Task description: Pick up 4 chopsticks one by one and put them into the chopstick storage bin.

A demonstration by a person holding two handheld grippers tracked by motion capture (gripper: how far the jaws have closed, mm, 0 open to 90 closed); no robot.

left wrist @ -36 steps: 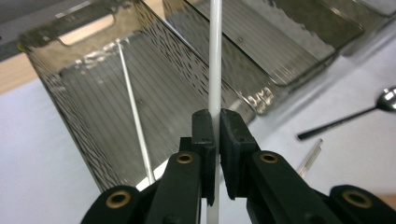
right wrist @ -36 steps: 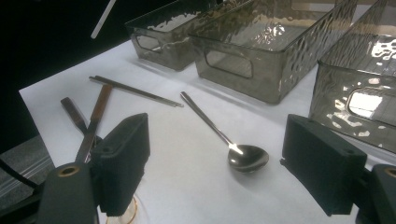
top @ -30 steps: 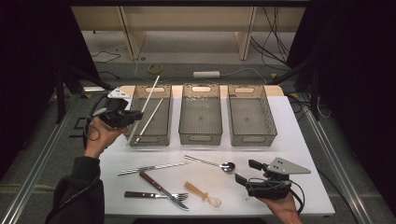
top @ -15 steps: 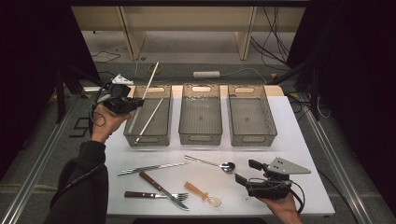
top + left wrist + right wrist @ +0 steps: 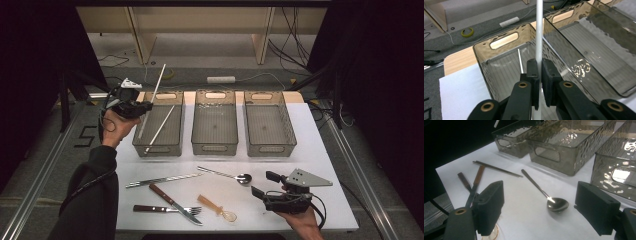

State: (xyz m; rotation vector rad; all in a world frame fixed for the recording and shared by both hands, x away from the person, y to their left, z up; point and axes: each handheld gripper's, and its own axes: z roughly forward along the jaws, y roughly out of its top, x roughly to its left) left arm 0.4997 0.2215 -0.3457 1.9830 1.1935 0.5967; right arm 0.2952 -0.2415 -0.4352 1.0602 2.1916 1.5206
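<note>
high view: the left gripper (image 5: 142, 107) is held at the near left corner of the left bin (image 5: 176, 145), its fingers clamped on a white chopstick (image 5: 158, 81) that slants up and away, its far end rising past the bin's far rim and its lower end reaching down inside the bin's left wall. a second white chopstick (image 5: 161, 127) lies aslant on the floor of that bin. the middle bin (image 5: 215, 148) and the right bin (image 5: 270, 148) stand in a row beside it across the far half of the white bench (image 5: 325, 150).

left gripper view: the two black fingers (image 5: 533, 72) sit pressed together on the white chopstick (image 5: 539, 30), which runs straight up between them. beyond the fingertips lies the left bin (image 5: 480, 57), with the second chopstick (image 5: 520, 62) resting inside it.

right gripper view: the right gripper (image 5: 539, 207) has its fingers (image 5: 490, 205) wide apart with nothing between them, hovering low over the near bench. a metal spoon (image 5: 549, 197) lies just ahead of it, bowl toward the gripper. further left lie a pair of metal chopsticks (image 5: 496, 169) and two brown-handled pieces of cutlery (image 5: 475, 183).

in the high view the right gripper (image 5: 265, 186) rests near the front right of the bench, with an amber plastic spoon (image 5: 217, 207) to its left, beside a fork (image 5: 165, 209) and a knife (image 5: 172, 202) that cross each other.
</note>
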